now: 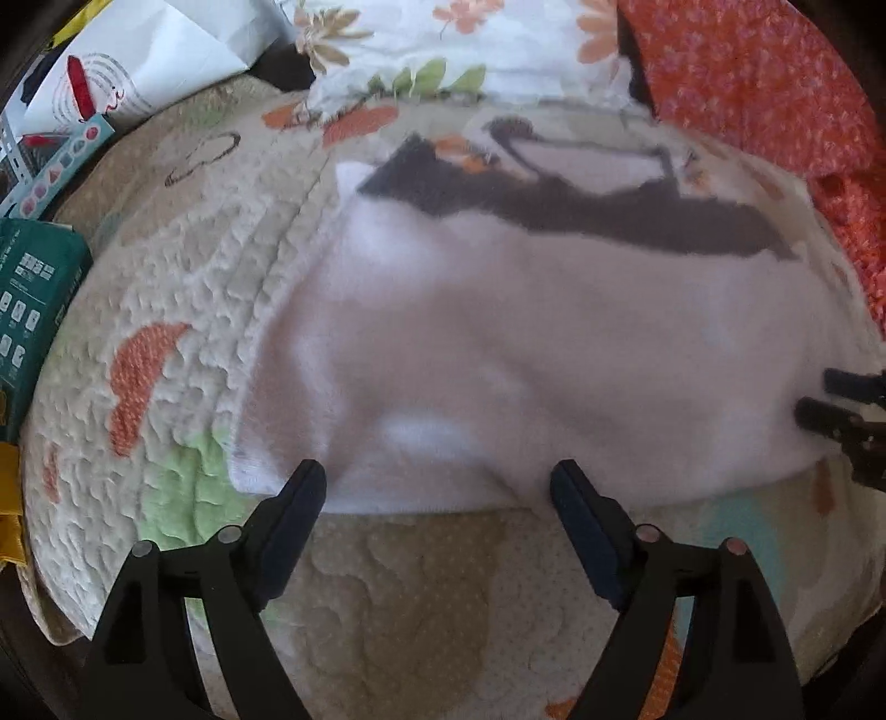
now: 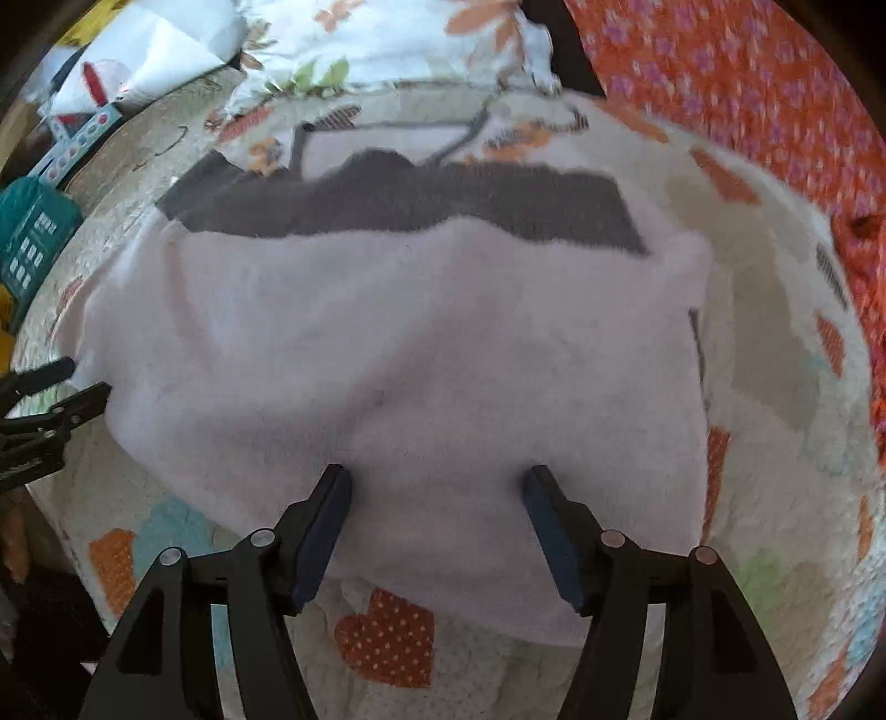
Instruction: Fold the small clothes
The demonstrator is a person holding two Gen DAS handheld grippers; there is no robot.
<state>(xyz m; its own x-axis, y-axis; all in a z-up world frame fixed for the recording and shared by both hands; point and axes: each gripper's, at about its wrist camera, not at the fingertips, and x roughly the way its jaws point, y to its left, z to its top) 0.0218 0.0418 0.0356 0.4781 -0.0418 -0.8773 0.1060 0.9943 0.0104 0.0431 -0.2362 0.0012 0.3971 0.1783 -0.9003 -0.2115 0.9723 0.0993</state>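
A pale pink fleece garment (image 1: 498,343) with a dark grey band (image 1: 609,216) along its far edge lies flat on a patterned quilt (image 1: 183,266). It also shows in the right wrist view (image 2: 415,343), with the grey band (image 2: 443,205) at the far side. My left gripper (image 1: 437,482) is open, its fingers at the garment's near hem. My right gripper (image 2: 437,487) is open, with its fingers resting over the near edge of the garment. Each gripper shows at the side edge of the other's view, the right one (image 1: 830,410) and the left one (image 2: 61,387).
A floral white cloth (image 1: 443,50) and an orange flowered fabric (image 1: 775,77) lie beyond the garment. A green box (image 1: 33,310), a white paper bag (image 1: 155,61) and a toy card sit at the left. The quilt's near edge (image 1: 415,637) lies below my fingers.
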